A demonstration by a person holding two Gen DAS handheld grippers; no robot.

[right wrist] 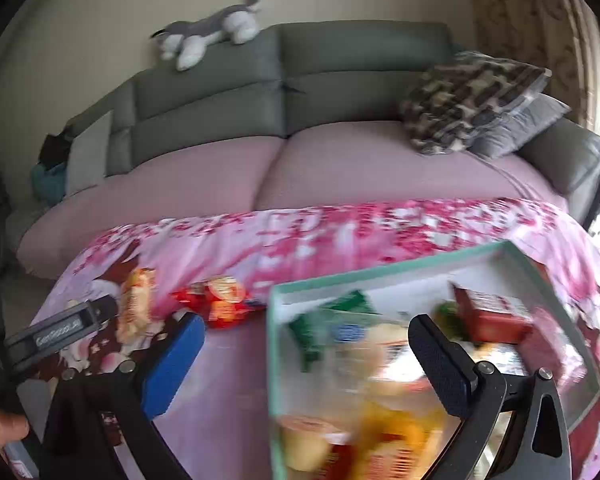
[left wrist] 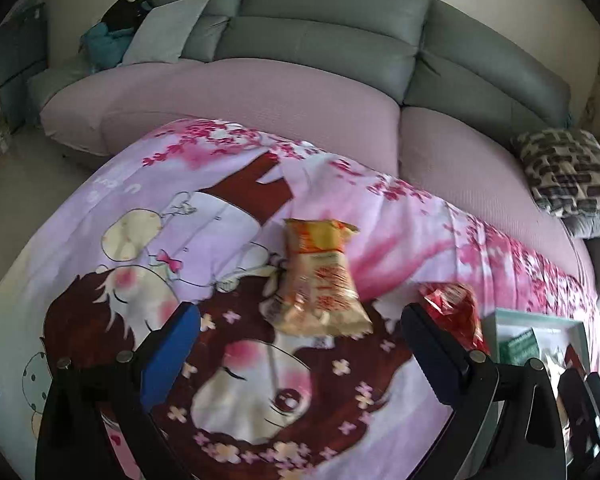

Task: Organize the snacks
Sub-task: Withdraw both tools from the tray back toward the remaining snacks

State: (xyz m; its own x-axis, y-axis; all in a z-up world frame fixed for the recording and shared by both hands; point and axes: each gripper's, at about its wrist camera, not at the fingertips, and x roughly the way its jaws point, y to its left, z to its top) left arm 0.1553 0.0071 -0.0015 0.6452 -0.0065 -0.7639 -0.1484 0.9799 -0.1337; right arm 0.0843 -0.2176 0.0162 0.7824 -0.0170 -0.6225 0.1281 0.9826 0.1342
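An orange and yellow snack packet [left wrist: 320, 280] lies on the cartoon-print cloth [left wrist: 140, 208], just ahead of my left gripper [left wrist: 300, 312]. That gripper is open, with its blue finger [left wrist: 172, 352] and black finger [left wrist: 432, 352] on either side of the packet's near end. A red packet [left wrist: 452, 312] rests to the right, beside a teal-rimmed box [left wrist: 540, 318]. My right gripper [right wrist: 306, 320] hangs open over the box [right wrist: 272, 340], which holds several blurred snacks. In the right wrist view, the orange packet [right wrist: 136, 308] and the red packet [right wrist: 220, 300] lie left of the box.
A grey sofa [left wrist: 320, 40] with pink seat covers [left wrist: 240, 92] runs behind the cloth-covered table. A patterned cushion [right wrist: 468, 96] and a plush dog [right wrist: 212, 32] sit on it. A hand [right wrist: 4, 428] holds the left gripper's body [right wrist: 60, 332] at the lower left.
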